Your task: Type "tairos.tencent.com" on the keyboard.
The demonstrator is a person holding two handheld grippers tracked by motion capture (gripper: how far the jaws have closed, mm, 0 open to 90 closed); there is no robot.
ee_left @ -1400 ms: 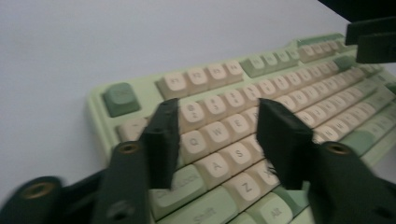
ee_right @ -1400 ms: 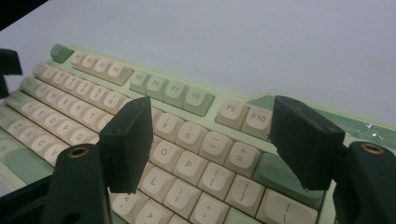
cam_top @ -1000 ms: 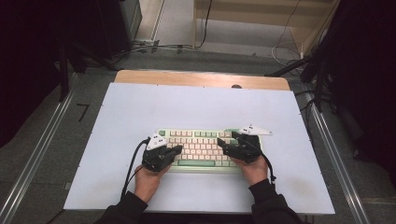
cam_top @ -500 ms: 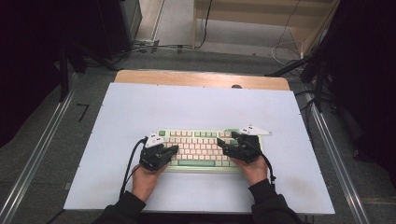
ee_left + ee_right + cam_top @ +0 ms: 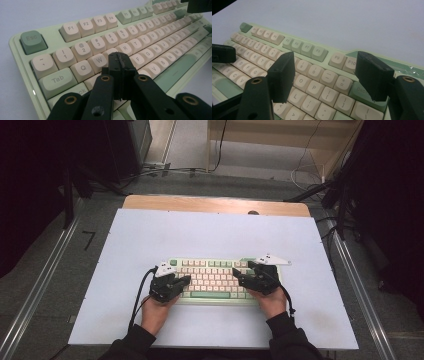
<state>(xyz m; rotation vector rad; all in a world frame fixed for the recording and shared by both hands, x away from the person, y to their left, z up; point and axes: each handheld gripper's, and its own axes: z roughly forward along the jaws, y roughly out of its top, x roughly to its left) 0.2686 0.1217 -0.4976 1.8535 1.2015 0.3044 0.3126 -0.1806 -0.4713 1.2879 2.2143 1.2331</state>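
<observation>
Left gripper (image 5: 120, 62) jaws closed over keyboard (image 5: 82, 47), right gripper (image 5: 329, 75) jaws apart.

A pale blue-white sheet (image 5: 210, 235) is covering the table, a strip of bare wood (image 5: 215, 205) showing along its far edge. Grey floor (image 5: 45, 265) is running down both sides, cables (image 5: 165, 170) are trailing at the far left, and a wooden shelf unit (image 5: 280, 132) is standing far right.

We find the white table (image 5: 150, 235) bare on every side of the keyboard (image 5: 215, 275), so passage is open left, right and beyond it. Over the keys, the left gripper (image 5: 186, 280) and right gripper (image 5: 237, 279) crowd both ends; between them, a gap.
</observation>
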